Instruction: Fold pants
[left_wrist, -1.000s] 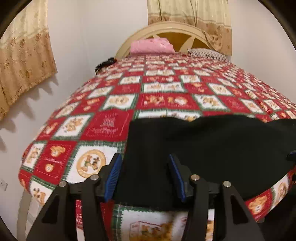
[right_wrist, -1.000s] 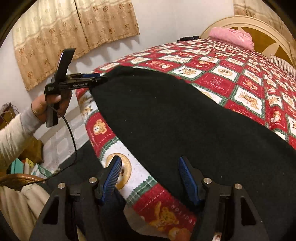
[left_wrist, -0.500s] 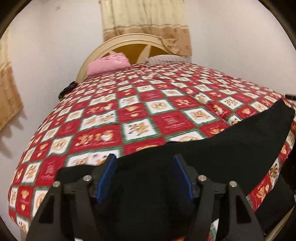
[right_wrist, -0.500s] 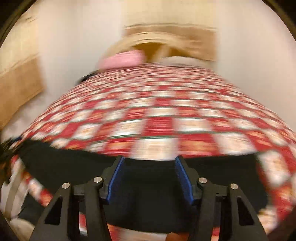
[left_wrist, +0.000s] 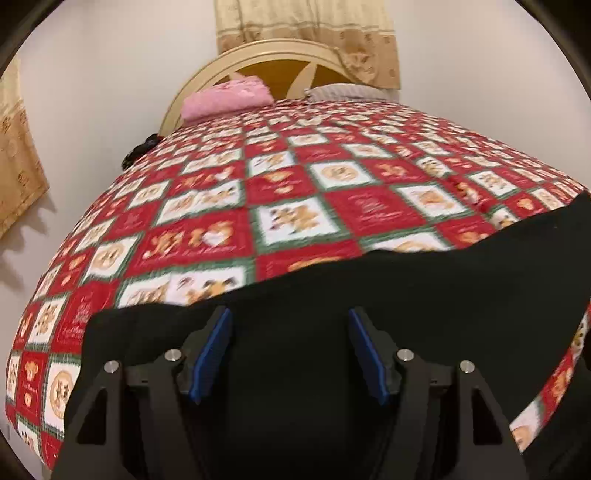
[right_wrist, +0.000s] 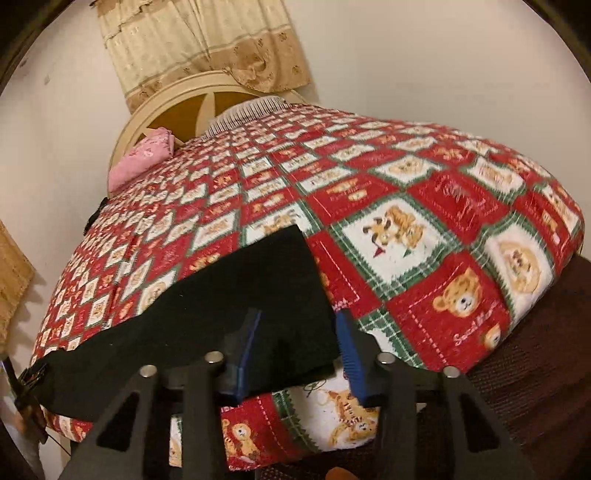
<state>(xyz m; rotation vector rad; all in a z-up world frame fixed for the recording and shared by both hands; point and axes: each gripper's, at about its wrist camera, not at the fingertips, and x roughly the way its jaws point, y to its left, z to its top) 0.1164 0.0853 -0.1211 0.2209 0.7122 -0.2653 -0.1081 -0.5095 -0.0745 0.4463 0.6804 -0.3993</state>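
Black pants (left_wrist: 424, 291) lie flat as a long strip along the near edge of the bed. My left gripper (left_wrist: 290, 347) is open and hovers over the left end of the pants, its blue pads apart with black cloth beneath. In the right wrist view the pants (right_wrist: 229, 295) run left from the right end. My right gripper (right_wrist: 299, 354) is open at that right end corner, its pads either side of the cloth edge. The left gripper (right_wrist: 26, 384) shows at the far left edge of that view.
The bed has a red, white and green bear-pattern quilt (left_wrist: 295, 192). A pink folded cloth (left_wrist: 225, 98) and a striped pillow (left_wrist: 343, 92) lie at the headboard (right_wrist: 177, 99). A dark object (left_wrist: 142, 151) sits at the bed's left edge. Brown bed base (right_wrist: 535, 369) at right.
Both grippers swung to face the headboard. The left moved over the pants' left end; the right moved from the middle of the pants to their right end corner.
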